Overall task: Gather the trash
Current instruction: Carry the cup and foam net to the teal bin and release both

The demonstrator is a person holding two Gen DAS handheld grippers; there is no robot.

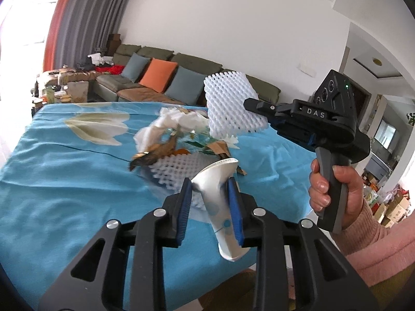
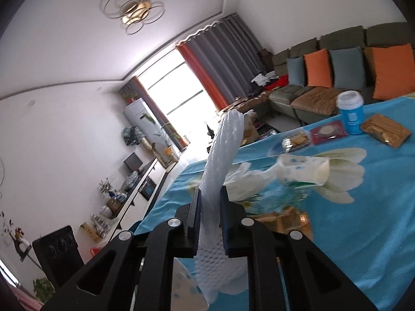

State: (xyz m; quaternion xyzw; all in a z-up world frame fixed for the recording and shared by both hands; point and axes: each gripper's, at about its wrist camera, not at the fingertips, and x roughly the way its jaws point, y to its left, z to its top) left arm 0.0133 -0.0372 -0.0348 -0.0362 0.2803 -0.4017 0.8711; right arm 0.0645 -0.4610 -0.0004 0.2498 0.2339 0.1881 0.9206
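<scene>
The left gripper (image 1: 210, 189) squeezes a squashed paper cup (image 1: 220, 207) between its blue pads, low in the middle of the left view. The right gripper (image 2: 210, 202) pinches a white foam net (image 2: 220, 171) — it sticks up past the claw. More trash (image 1: 179, 140) lies on the blue tablecloth (image 1: 64, 181), just beyond the cup.
</scene>
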